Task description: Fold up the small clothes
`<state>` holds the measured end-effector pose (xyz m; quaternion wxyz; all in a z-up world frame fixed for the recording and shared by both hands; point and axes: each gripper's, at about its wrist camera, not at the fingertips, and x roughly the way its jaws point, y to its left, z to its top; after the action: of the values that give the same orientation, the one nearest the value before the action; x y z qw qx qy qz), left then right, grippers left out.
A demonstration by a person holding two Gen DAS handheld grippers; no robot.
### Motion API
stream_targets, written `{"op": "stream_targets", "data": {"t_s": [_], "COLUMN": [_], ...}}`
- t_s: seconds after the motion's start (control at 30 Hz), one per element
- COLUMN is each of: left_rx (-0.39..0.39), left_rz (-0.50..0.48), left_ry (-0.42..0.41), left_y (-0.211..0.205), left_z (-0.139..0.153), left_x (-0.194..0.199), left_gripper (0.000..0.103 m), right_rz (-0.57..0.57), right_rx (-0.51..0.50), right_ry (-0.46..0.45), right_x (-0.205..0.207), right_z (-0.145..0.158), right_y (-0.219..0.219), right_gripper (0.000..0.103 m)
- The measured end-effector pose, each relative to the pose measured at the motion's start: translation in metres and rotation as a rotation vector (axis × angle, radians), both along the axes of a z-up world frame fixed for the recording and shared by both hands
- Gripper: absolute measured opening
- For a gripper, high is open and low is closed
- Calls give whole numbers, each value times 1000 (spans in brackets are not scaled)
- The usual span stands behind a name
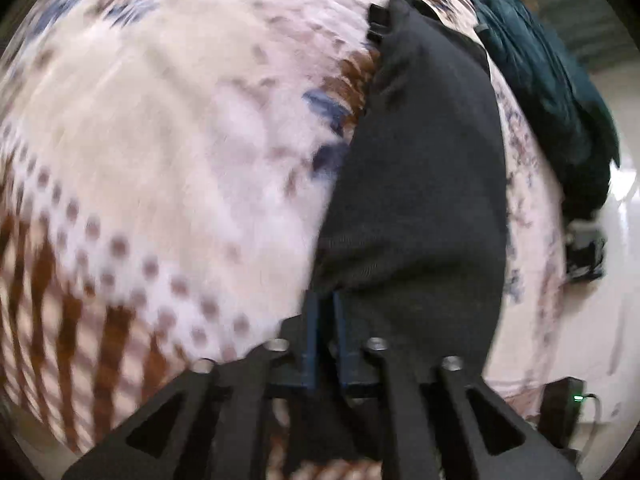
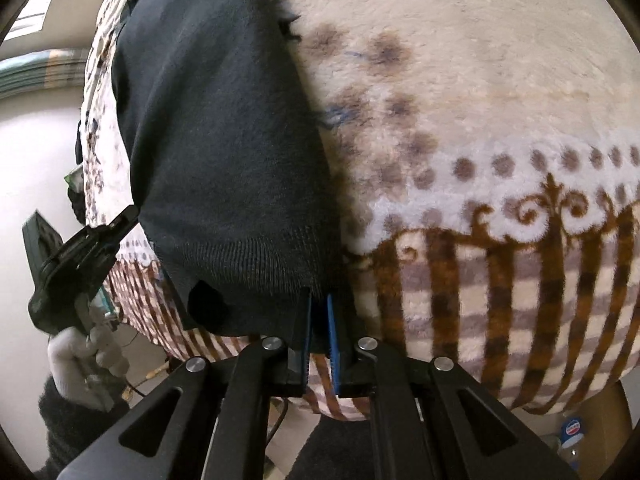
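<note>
Pinching black garment [image 1: 420, 184] hem: both fingers | left view only: teal cloth [image 1: 552, 92]

black garment [image 2: 224, 152]: fine knit cloth, matt, ribbed at the hem. blanket [image 2: 480, 92] beneath: plush fleece, fuzzy short pile, cream with brown and blue print, matt. dark teal cloth [image 1: 552, 92]: soft, slightly fuzzy, matt. right gripper [image 2: 319, 320]: matt black plastic frame, blue ridged pads [image 2: 332, 332], bright metal screw heads. left gripper [image 1: 326, 320]: same matt black plastic, dark blue pads, metal screw heads. glove [image 2: 76, 356] on the left hand: white knit cloth. floor [image 1: 624, 200]: pale, glossy.
</note>
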<state>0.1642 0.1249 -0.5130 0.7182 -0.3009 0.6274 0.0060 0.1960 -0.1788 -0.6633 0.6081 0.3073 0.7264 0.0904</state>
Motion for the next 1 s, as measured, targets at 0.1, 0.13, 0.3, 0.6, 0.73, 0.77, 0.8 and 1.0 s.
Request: {"op": "stream_targets", "data": {"t_s": [0.1,0.13,0.3,0.6,0.73,0.77,0.8,1.0], "left_rx": [-65,-65,-40,80,-54,-63,-66,83], "left_rz": [15,0,-68,-89,16,13,-5,-169], "left_ry": [48,67,179,188,130,124,121,142], "left_y": [-17,-30,-73,-40,-25,-27,-33,-73], "left_z": [2,1,-24,-9,1,2,1,-22], "left_x": [-27,-31,-39,-59,-55,-52,-47,-28], "left_gripper": [40,41,39,7,23,26,29,25], "right_rz": [25,28,-10,-13,-3,-10,-16,-4], "right_rx": [1,-11,8,17,9,11,11,-9], "right_ry": [-37,-50,-20,-30,-34,-32,-31,-20], "right_x": [3,2,2,-2,-2,-2,-2,1], "right_z": [8,11,2,1,-2,-3,-4,-8], "right_y": [3,4,0,-5,-4,-5,-5,-7], "right_gripper": [27,31,31,31,31,31,31,31]}}
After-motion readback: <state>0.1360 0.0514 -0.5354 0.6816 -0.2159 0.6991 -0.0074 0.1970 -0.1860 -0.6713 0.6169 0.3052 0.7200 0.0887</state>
